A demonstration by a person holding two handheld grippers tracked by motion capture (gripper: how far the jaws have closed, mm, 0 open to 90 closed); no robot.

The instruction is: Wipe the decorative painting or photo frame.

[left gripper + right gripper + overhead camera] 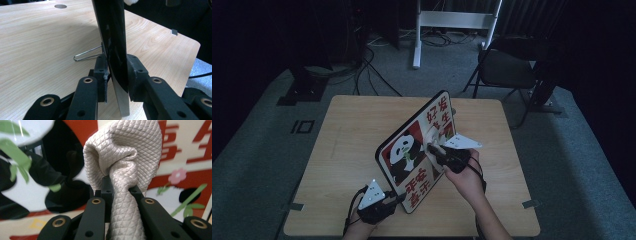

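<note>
A panda sign board stands on edge near the middle of the wooden table, tilted back a little. Its long axis runs from the near left, close to the table's near edge, toward the far right, and its printed face looks to the near right. The face carries a black-and-white panda with green bamboo leaves on a red ground, a pink flower, and rows of red Chinese characters on pale bands; the characters are too small and blurred to read.

The left gripper, seen at the near left of the high view, has its jaws pressed on the board's near lower corner, one jaw on each side of the thin dark edge. Beside it on the back of the board a wire stand leg reaches out and rests on the tabletop.

The right gripper is held against the printed face, its jaws pinching a bunched beige quilted cloth, whose folded top presses on the sign between the panda and the red writing. The person's right hand holds this gripper from the near side.

Beyond the table lie a grey carpet, a dark folding chair at the far right, white frame legs at the far centre, and cables on the floor at the far left.
</note>
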